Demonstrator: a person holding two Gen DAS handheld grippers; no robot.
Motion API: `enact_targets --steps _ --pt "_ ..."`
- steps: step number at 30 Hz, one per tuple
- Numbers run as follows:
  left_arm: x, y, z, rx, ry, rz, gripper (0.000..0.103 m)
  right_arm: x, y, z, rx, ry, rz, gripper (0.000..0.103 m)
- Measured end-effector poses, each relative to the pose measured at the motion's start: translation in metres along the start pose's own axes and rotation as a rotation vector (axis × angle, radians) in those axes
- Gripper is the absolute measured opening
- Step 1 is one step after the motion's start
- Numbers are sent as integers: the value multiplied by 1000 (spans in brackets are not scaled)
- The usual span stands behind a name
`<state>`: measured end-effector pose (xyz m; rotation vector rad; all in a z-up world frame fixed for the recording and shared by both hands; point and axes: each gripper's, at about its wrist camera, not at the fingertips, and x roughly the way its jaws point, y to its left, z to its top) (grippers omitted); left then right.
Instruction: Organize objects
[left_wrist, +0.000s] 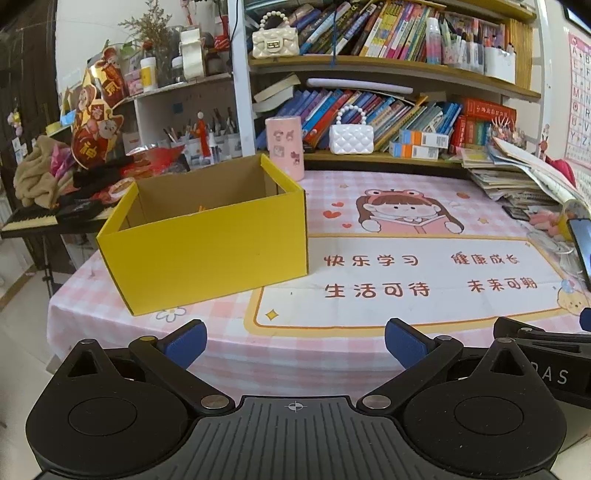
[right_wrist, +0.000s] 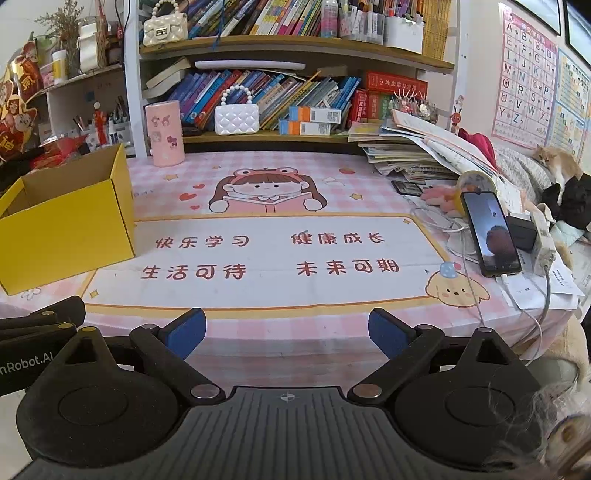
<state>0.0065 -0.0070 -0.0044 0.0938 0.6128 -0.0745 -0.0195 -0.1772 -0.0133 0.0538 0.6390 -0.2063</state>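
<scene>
Both the left gripper (left_wrist: 295, 341) and the right gripper (right_wrist: 287, 332) hung wide apart and empty, and the yellow box (left_wrist: 207, 240) stood at eleven o'clock, nearer the left.

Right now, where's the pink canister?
The pink canister stands upright at the back of the table, just behind the yellow box's far right corner and left of the white quilted purse; the right wrist view shows it back-left too.
</scene>
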Motion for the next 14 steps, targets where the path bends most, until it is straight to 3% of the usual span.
enact_targets --steps 14 --pt "2 2 1 -9 -1 14 103 6 1 2 -9 15 15 95"
